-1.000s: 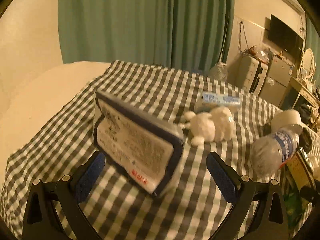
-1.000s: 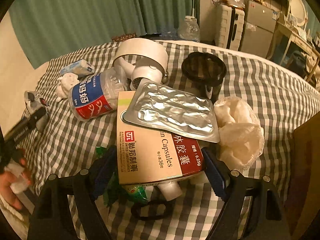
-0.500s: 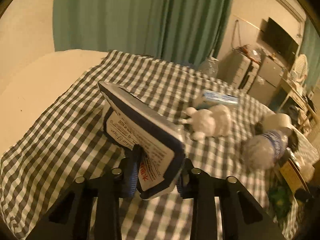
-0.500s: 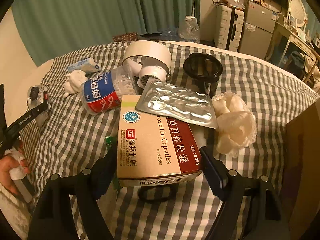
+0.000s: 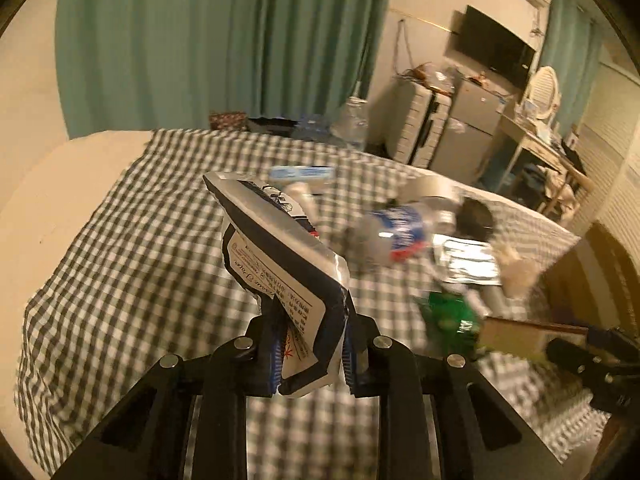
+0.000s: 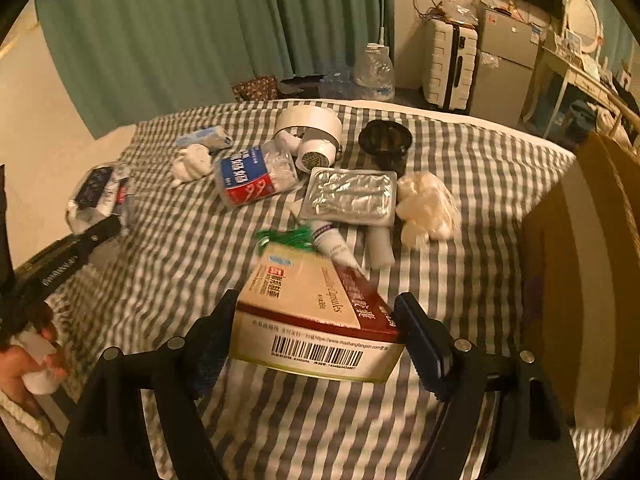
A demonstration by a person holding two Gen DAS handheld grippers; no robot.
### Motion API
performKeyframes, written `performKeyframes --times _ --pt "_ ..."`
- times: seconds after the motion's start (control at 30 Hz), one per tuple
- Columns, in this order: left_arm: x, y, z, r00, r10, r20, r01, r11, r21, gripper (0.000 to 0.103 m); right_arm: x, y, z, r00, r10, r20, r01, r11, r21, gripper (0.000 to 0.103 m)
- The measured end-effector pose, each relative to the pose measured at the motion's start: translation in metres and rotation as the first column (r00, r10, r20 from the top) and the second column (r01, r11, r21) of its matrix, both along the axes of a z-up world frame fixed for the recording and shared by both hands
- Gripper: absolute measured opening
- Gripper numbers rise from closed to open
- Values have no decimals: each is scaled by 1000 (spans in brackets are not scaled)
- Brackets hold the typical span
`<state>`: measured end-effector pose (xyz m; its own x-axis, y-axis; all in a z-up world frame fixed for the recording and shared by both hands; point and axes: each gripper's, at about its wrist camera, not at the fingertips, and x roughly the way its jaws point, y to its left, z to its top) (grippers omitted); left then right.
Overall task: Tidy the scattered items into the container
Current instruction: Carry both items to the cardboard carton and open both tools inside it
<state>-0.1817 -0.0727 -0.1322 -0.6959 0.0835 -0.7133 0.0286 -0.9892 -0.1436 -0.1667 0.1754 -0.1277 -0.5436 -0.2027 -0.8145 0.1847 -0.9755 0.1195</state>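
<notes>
**Two loads in the air, both grips marginal**

My left gripper (image 5: 310, 354) had its jaws closing on the lower corner of a soft white-and-navy plastic tissue pack (image 5: 280, 256). The pads pinched only that corner, and the rest stood up past them, crumpled. I judged it could slide out if swung.

My right gripper (image 6: 316, 340) had its jaws wide around the tan-and-maroon cardboard capsule box (image 6: 316, 304), pads on its two short ends. The box tilted, and a light squeeze might let it pivot or drop.

The brown cardboard container (image 6: 580, 280) stood at the right bed edge, near the box. Its wall looked tall; I risked clipping it.

Left on the grey-checked bedspread (image 6: 460, 152): silver blister sheet (image 6: 348, 196), crushed clear water bottle (image 6: 256, 178).
</notes>
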Motion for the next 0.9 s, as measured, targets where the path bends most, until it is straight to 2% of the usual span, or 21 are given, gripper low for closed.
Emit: performKeyframes --times 0.13,0.23,0.37,0.53,0.73,0.9 --pt "21 33 24 998 -53 -21 53 999 -13 23 26 10 22 1000 -8 -26 7 1000 -26 77" --pt "31 50 40 995 -100 -27 99 995 -6 23 43 18 41 999 -11 -52 9 999 -41 77" --pt "44 67 69 988 -146 -47 144 989 -33 23 63 33 71 996 -25 -83 19 997 -71 77" --pt "59 85 112 978 -176 -111 172 984 -48 23 84 52 109 988 -45 -146 36 997 -64 77" --pt "67 128 163 948 -251 -197 247 968 -44 23 105 84 162 967 -78 -244 67 996 -52 77" --pt "65 180 186 915 -331 -231 328 943 -51 23 113 123 196 944 -124 -305 123 992 -23 77"
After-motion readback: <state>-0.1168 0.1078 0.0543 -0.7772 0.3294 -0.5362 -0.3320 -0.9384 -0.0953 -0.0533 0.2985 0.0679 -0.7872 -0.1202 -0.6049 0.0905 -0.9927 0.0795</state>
